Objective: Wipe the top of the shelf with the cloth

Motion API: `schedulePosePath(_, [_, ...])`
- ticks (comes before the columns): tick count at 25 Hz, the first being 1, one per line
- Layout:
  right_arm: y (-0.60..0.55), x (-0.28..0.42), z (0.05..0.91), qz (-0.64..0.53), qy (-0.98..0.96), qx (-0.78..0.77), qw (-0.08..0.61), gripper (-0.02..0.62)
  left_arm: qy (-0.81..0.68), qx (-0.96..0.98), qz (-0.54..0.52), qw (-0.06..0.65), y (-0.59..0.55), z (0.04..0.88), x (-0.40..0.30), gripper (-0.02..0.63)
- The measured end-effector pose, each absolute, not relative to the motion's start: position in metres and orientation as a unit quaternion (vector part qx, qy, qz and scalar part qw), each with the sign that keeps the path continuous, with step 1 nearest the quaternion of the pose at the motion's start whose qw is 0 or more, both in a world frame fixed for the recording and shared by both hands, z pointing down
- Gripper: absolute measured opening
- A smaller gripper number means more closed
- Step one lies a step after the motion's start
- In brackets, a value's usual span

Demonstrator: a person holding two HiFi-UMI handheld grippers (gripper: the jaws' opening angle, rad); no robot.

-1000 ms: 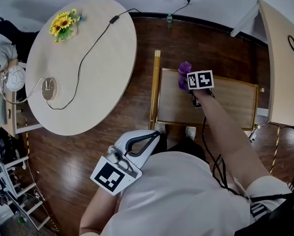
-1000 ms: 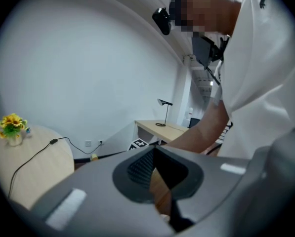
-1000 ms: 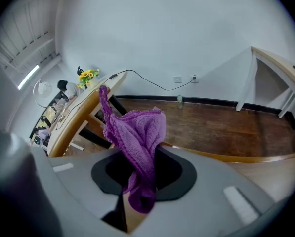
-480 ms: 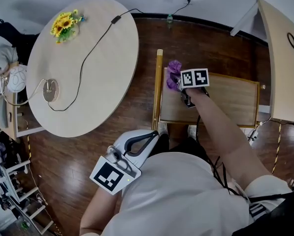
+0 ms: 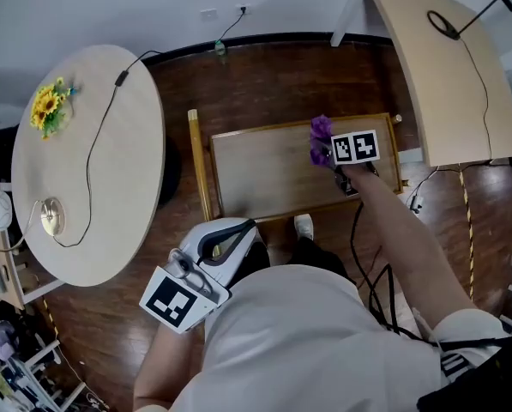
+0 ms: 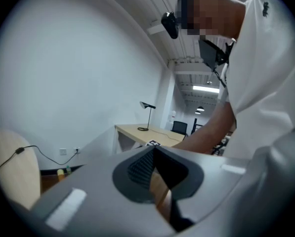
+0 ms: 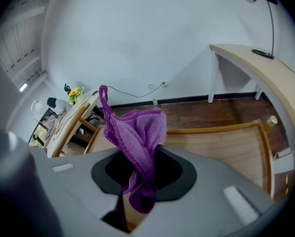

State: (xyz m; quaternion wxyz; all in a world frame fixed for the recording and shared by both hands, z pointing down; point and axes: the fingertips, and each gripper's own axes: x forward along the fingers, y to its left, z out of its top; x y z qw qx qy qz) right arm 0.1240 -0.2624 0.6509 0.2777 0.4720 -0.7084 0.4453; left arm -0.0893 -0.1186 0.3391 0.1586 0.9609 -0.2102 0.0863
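Note:
The low wooden shelf (image 5: 264, 170) with a raised rim stands on the dark floor in the head view. My right gripper (image 5: 328, 148) is over its right part, shut on a purple cloth (image 5: 321, 139) that bunches out past the jaws. In the right gripper view the purple cloth (image 7: 137, 137) sticks up from the shut jaws, with the shelf top (image 7: 226, 147) beyond. My left gripper (image 5: 230, 240) is held low near the person's body, away from the shelf, its jaws together with nothing between them.
A round pale table (image 5: 75, 170) at the left carries a yellow flower bunch (image 5: 50, 106), a cable and a small disc. A pale desk (image 5: 444, 67) with a lamp stands at the upper right. Cables lie on the floor by the shelf's right end.
My right gripper and the cloth have moved from the shelf's left part toward its right part. The head view has shifted, so the shelf sits more to the centre.

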Motion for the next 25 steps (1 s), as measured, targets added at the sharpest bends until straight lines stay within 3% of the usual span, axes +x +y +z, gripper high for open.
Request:
schedulePosePath(8, [-0.233, 0.31, 0.657, 0.43, -0.65, 0.541, 0.317, 0.1, -0.179, 0.968, 0.094, 0.149, -0.117, 0.335, -0.008, 0.018])
schedulePosePath(13, [-0.227, 0.39, 0.671, 0.428, -0.622, 0.555, 0.35, 0.1, -0.194, 0.963, 0.108, 0.15, -0.117, 0.334, 0.018, 0.018])
schedulePosePath(19, [-0.223, 0.419, 0.703, 0.442, -0.595, 0.556, 0.378, 0.1, -0.221, 0.954, 0.123, 0.159, -0.119, 0.339, 0.023, 0.018])
schedulePosePath(25, [-0.225, 0.395, 0.722, 0.454, -0.602, 0.539, 0.374, 0.1, -0.23, 0.951, 0.13, 0.16, -0.116, 0.343, 0.023, 0.018])
